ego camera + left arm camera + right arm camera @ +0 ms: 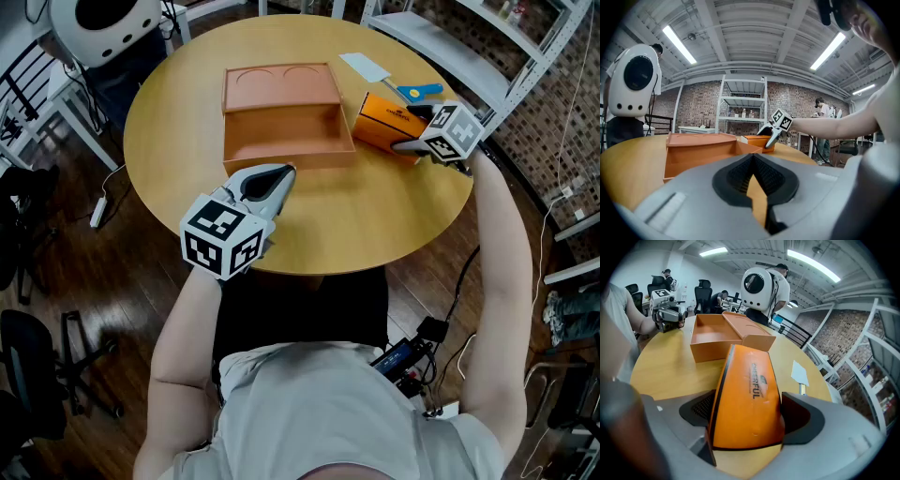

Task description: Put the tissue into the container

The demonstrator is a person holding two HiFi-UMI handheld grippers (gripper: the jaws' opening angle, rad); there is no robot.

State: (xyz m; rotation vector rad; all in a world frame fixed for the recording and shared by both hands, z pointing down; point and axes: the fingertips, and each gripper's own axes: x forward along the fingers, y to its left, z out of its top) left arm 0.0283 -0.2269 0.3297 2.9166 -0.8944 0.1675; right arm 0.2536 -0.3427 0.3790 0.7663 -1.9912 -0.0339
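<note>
An orange tissue pack (386, 120) lies on the round wooden table (375, 216), just right of the open orange container (281, 127). My right gripper (412, 145) stands open around the pack's near end. In the right gripper view the pack (747, 399) fills the gap between the jaws of the right gripper (745, 420), and the container (717, 333) stands beyond it. My left gripper (272, 183) hovers shut and empty in front of the container. The left gripper view shows its jaws (752, 187) together, with the container (693, 150) and the pack (757, 140) ahead.
A white sheet (364, 67) and a blue tool (419, 91) lie at the table's far right. A white rounded machine (103, 23) stands past the far left edge. Metal shelving (487, 47) rises on the right. An office chair (37, 375) stands on the floor at left.
</note>
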